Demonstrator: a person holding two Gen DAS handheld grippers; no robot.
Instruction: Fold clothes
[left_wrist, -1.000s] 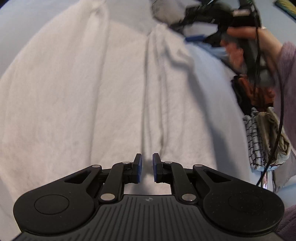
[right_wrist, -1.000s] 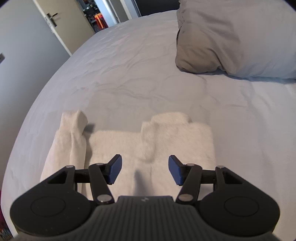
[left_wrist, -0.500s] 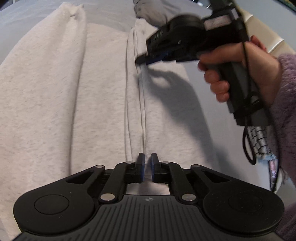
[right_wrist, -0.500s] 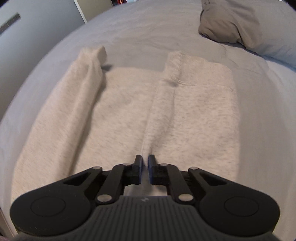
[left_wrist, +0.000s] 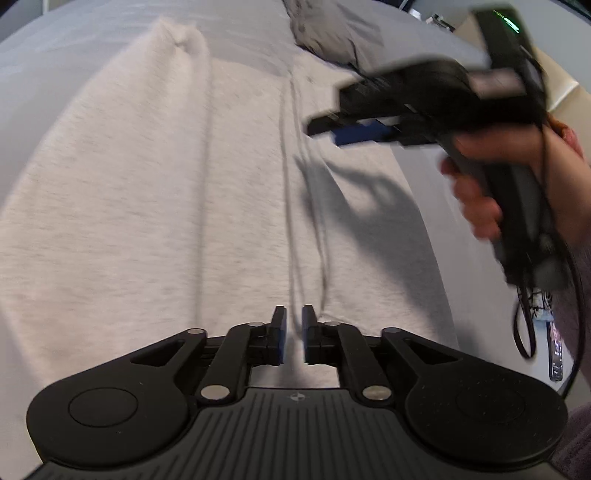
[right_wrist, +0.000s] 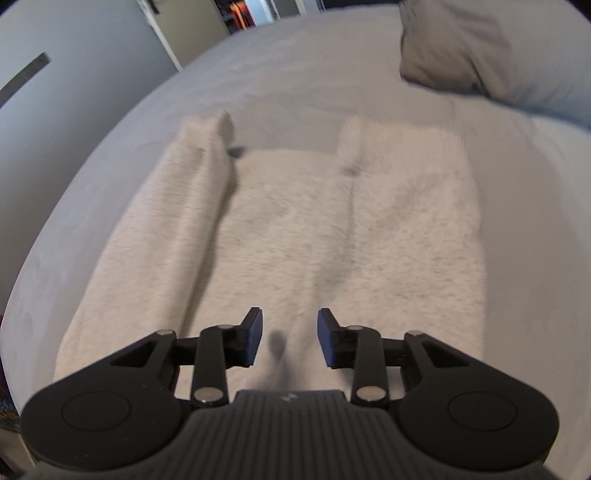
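A pale garment (left_wrist: 155, 206) is lying flat on the bed (right_wrist: 295, 85), filling the ground under both grippers. The left gripper (left_wrist: 294, 334) is hanging just over a long lengthwise crease; its jaws have just been opening and are standing a narrow slit apart, with the fold line showing in the gap but nothing pinched. The right gripper (right_wrist: 290, 338) is hovering above the near end of the garment, jaws parted wider after just opening, released, cloth beneath them and nothing between the pads. In the left view it is appearing blurred at upper right, a hand (left_wrist: 517, 184) wrapping its handle and casting a shadow across the fabric. One folded-in sleeve (right_wrist: 199, 166) is running along the left edge, another strip along the middle, both ending in ribbed cuffs. The knit is looking fleecy and heathered. The grey sheet is lying smooth; a grey pillow (right_wrist: 472, 48) is sitting at the far right, and a door (right_wrist: 177, 26) is standing beyond the bed.
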